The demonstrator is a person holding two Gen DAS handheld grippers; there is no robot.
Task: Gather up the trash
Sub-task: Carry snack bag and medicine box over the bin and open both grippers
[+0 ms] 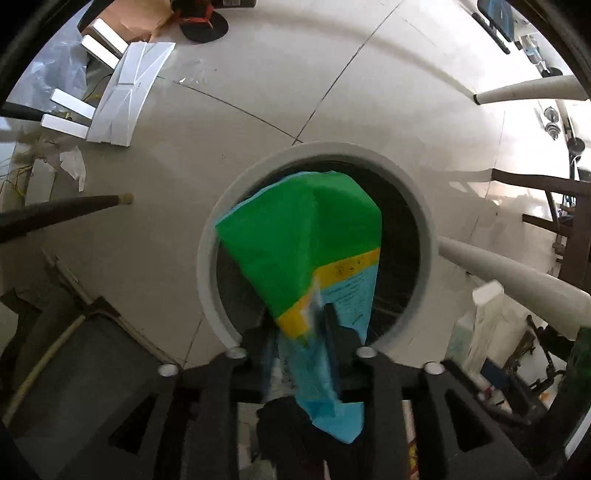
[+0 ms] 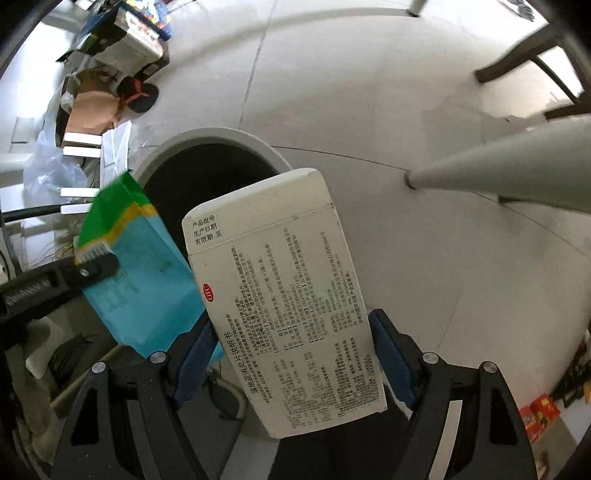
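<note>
My left gripper (image 1: 301, 334) is shut on a green, yellow and blue packet (image 1: 303, 243) and holds it over the open mouth of a round white trash bin (image 1: 207, 258). The same packet (image 2: 136, 273) and the left gripper's fingers (image 2: 88, 267) show at the left of the right wrist view. My right gripper (image 2: 291, 347) is shut on a white medicine box (image 2: 280, 288) printed with black text, held up beside the bin (image 2: 266, 149), near its rim.
Pale tiled floor all around. White foam pieces (image 1: 129, 92), a plastic bag (image 1: 55, 77) and cardboard (image 1: 129, 22) lie at the far left. White table legs (image 1: 517, 284) and dark chair legs (image 1: 62, 214) stand near the bin. Boxes (image 2: 122, 40) are piled at the back.
</note>
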